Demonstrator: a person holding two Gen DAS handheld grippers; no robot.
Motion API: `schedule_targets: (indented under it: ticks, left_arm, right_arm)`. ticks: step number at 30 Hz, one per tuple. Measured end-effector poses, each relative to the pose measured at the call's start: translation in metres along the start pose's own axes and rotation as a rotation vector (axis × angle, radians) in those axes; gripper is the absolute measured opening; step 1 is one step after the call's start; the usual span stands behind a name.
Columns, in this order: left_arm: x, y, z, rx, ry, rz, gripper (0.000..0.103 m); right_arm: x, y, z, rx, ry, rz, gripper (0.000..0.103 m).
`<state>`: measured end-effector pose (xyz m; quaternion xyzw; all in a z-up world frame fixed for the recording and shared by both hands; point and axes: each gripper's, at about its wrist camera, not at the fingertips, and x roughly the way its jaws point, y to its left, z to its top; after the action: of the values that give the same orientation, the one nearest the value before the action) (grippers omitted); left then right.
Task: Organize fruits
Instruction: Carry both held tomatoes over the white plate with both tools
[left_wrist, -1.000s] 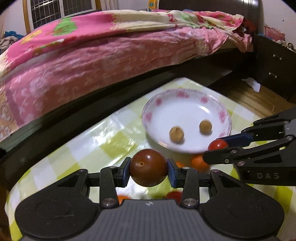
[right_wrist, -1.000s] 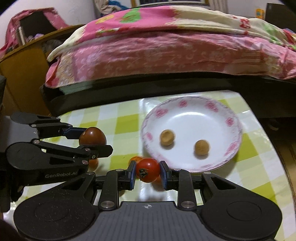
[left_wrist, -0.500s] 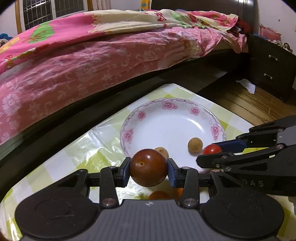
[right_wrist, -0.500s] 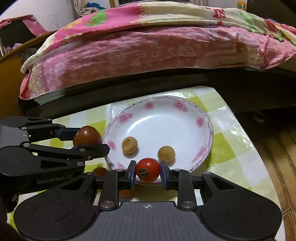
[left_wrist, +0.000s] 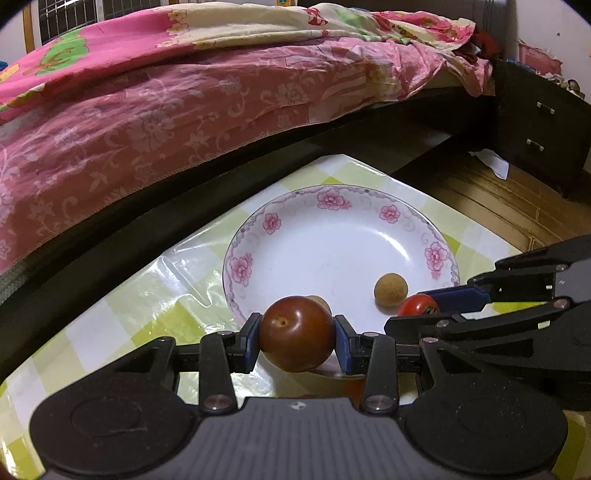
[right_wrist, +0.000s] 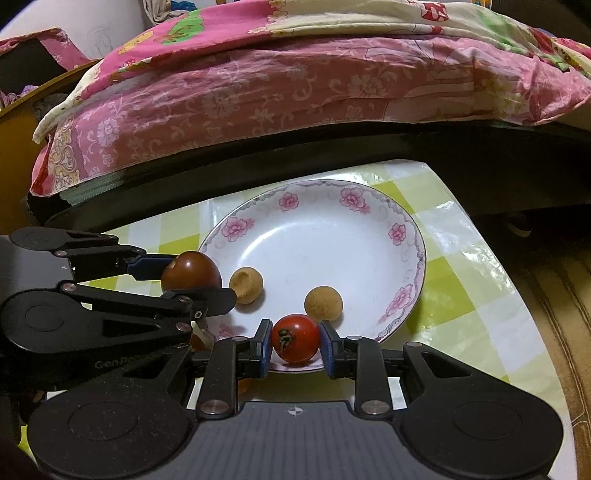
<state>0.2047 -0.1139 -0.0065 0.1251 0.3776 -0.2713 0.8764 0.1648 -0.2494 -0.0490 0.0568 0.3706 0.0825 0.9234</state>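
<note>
1. L claw (left_wrist: 297, 341) clenched on dark plum (left_wrist: 296, 333), over plate (left_wrist: 332, 206) rim at 7 o'clock.
2. Two tan fruits (right_wrist: 246, 285) inside plate.
3. R claw (right_wrist: 295, 343) grips red tomato (right_wrist: 295, 338), plate's 6 o'clock edge, above tabletop (right_wrist: 480, 295).

The far half of the plate (right_wrist: 400, 236) is bare and open from above. Its near part is crowded: two tan balls (right_wrist: 246, 285) (right_wrist: 323, 304) lie there, the left gripper (left_wrist: 297, 341) with its plum (left_wrist: 296, 334) hangs over the near-left rim, and the right gripper (right_wrist: 294, 343) with its tomato (right_wrist: 295, 338) sits at the near rim just beside it. The bed (right_wrist: 295, 92) walls off the table's (right_wrist: 461, 295) far side
</note>
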Motion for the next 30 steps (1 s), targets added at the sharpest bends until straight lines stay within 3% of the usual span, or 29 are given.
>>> schedule_targets:
  ticks: [14,30]
  left_arm:
    - [0.022,0.013,0.010,-0.106,-0.016,-0.027,0.047]
    - [0.027,0.013,0.009,-0.095,-0.037,-0.030,0.048]
  right_arm:
    - [0.013,-0.009,0.010,0.050,-0.032,-0.027,0.024]
    - [0.015,-0.004,0.009,0.001,-0.043,-0.066,0.027]
